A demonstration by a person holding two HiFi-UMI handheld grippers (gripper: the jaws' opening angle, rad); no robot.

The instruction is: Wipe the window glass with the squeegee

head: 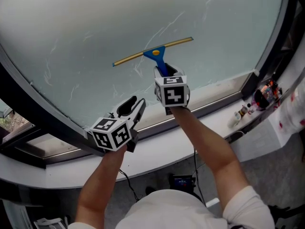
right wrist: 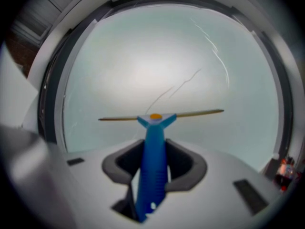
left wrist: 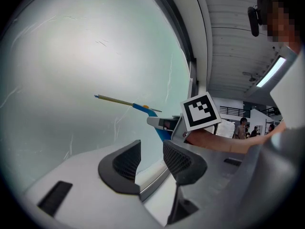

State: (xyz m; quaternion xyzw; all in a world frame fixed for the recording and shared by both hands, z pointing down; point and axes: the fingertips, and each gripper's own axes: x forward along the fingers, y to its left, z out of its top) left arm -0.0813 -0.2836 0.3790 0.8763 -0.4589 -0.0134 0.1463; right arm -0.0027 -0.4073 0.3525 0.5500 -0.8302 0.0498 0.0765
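Pale window glass (head: pixel 95 27) above white sill (head: pixel 157 149), thin white streaks showing across much of the pane; wiping judged under way, with most of the area probably yet to do. Squeegee (head: pixel 155 51) low on the pane, blade apparently against the glass and tilted up to the right, blue handle clamped between the jaws of right gripper (head: pixel 166 74), forearm stretched forward toward the glass. Left gripper (head: pixel 132 108) lower and to the left, near the frame, jaws slightly parted with nothing between them, arm bent and idle.
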